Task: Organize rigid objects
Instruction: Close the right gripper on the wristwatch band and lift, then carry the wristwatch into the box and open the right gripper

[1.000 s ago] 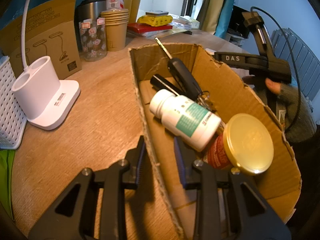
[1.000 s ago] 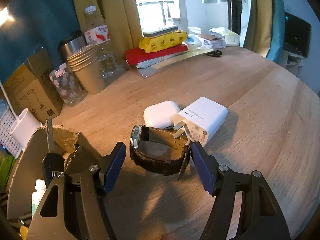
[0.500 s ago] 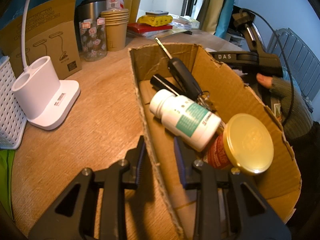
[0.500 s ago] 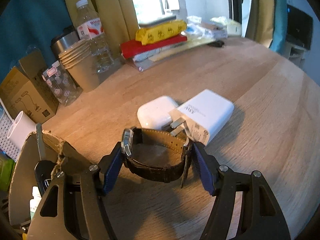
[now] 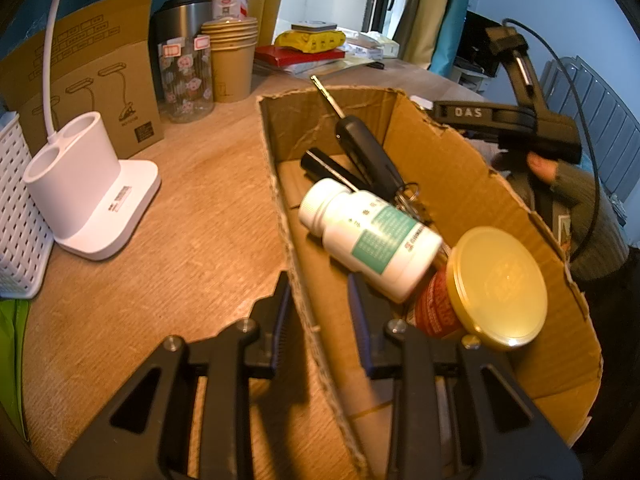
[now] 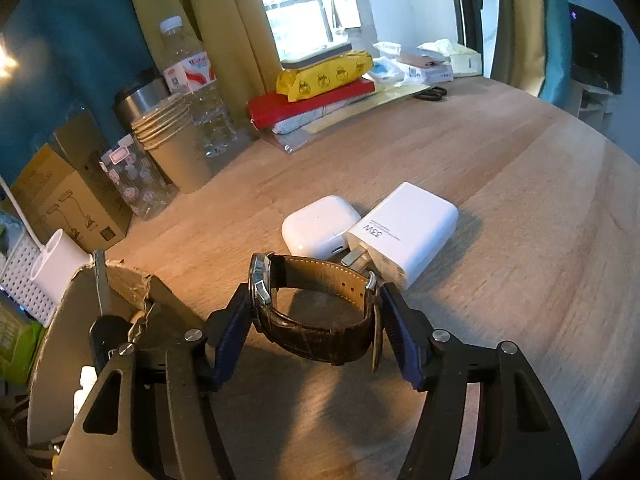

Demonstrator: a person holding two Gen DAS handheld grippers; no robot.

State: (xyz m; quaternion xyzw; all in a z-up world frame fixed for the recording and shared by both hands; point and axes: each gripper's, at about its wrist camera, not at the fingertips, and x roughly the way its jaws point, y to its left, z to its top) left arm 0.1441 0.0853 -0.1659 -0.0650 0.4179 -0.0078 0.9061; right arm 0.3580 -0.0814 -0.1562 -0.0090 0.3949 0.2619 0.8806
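A brown leather-strap watch (image 6: pixel 320 338) stands on its edge on the wooden table (image 6: pixel 500 184). My right gripper (image 6: pixel 314 300) straddles it with its jaws closing, one blue pad on the watch face and the other on the buckle. Just beyond lie a white earbud case (image 6: pixel 320 226) and a white charger (image 6: pixel 404 232). My left gripper (image 5: pixel 320 300) is shut on the near wall of the cardboard box (image 5: pixel 460 168). Inside lie a white pill bottle (image 5: pixel 372 236), a gold-lidded jar (image 5: pixel 496 284), a car key (image 5: pixel 368 156) and a black tube (image 5: pixel 328 168).
A white lamp base (image 5: pixel 88 196) and a white basket (image 5: pixel 16 216) stand left of the box. Paper cups (image 5: pixel 232 60), a patterned glass bottle (image 5: pixel 184 76) and a steel mug line the back. Stacked books (image 6: pixel 312 100) and scissors (image 6: pixel 432 94) lie at the far edge.
The right gripper has slid forward around the watch and its jaws have narrowed onto it. The left gripper and the box have not moved.
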